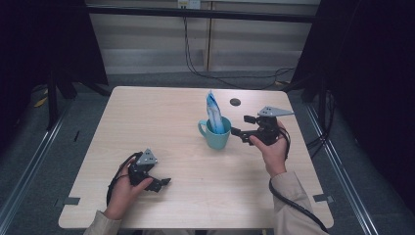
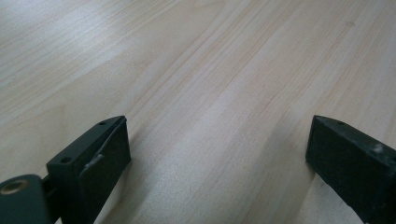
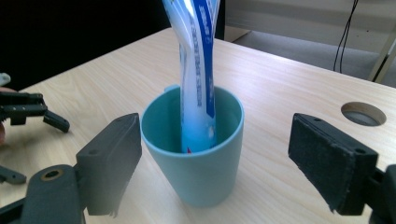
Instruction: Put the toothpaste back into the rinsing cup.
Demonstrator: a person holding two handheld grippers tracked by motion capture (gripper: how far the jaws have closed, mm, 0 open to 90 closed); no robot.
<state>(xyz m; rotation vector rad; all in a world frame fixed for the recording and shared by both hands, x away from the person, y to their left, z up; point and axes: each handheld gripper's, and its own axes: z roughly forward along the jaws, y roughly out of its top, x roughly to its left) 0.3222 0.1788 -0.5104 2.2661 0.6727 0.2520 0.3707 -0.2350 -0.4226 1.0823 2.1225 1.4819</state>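
Teal mug (image 1: 216, 137) with tube (image 1: 214, 113) is faced by right gripper (image 1: 241, 126), jaws wide, empty; left gripper (image 1: 164, 182) is rested on table (image 1: 147, 117), jaws wide; print unreadable.

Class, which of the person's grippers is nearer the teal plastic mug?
The right gripper: open, just beside the teal plastic mug. The left gripper rests far off, near the table's front edge.

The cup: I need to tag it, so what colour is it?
Light teal cup, plain, no pattern; clearest in the right gripper view.
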